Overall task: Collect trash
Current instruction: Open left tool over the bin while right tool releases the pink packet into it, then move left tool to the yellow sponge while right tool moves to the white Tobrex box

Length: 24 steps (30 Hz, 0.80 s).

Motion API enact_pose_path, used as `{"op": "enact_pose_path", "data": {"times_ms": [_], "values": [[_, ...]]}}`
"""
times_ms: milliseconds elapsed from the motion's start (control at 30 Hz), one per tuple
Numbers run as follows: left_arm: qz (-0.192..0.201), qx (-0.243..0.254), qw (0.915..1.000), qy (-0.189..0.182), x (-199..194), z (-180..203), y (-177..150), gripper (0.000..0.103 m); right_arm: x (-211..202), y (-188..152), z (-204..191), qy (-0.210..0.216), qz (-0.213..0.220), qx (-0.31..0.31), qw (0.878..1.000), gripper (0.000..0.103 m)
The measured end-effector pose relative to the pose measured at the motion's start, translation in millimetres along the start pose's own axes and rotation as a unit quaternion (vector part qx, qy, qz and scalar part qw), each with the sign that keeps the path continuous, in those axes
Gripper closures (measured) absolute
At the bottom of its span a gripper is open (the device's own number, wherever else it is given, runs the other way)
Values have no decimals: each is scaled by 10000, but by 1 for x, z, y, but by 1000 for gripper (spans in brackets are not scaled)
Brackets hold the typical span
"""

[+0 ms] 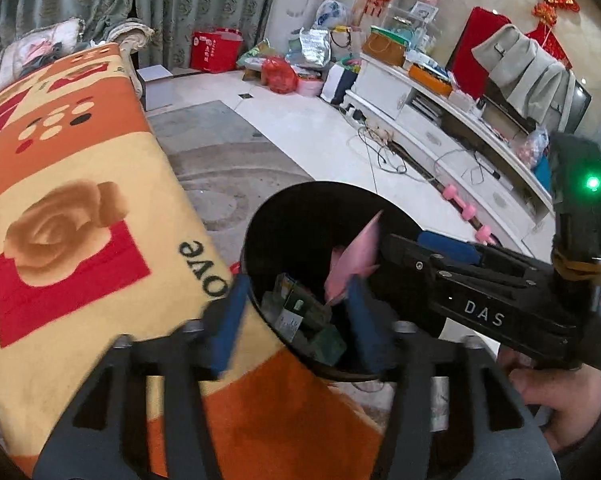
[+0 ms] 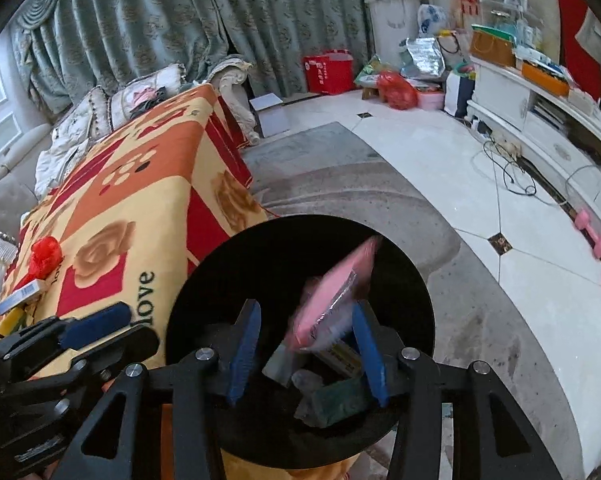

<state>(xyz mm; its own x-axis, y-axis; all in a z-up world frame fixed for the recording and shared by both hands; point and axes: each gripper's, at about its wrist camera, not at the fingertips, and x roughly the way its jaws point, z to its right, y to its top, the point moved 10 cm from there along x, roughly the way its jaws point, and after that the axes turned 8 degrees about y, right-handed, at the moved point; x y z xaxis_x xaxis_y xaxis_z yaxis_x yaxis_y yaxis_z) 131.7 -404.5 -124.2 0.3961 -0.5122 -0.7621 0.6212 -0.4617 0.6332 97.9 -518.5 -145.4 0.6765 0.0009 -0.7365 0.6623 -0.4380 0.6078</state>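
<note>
Both grippers over the bin, pink packet dropping in

My left gripper (image 1: 292, 316) hangs spread and empty above the black bin (image 1: 260, 216). My right gripper (image 2: 306, 344) is released too; the pink packet (image 2: 332, 300) tilts upright between its pads, nearest the right-hand one, blurred, apparently already loose.

pink packet (image 2: 332, 296): motion-blurred over the bin; contact with the gripper pad cannot be told
black bin (image 1: 260, 216): near rim hidden behind gripper fingers; boxes inside too dim to read
person's hand (image 1: 560, 400): cut off by the picture's edge
</note>
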Motion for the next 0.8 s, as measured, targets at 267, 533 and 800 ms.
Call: {"op": "enact_pose_path", "data": {"times_ms": [267,533,800], "values": [[56,-399,9985,376,-27,-47,-11,45,-5,-4,-14,71,29,37,10000,57],[350,-720,9925,919,-92,-108,-44,45,-14,-11,-82,436,16,-336,9985,57],[452,-1021,9822,1510,-150,-179,-105,44,-14,-34,-175,1010,-142,-916,9906,56]]}}
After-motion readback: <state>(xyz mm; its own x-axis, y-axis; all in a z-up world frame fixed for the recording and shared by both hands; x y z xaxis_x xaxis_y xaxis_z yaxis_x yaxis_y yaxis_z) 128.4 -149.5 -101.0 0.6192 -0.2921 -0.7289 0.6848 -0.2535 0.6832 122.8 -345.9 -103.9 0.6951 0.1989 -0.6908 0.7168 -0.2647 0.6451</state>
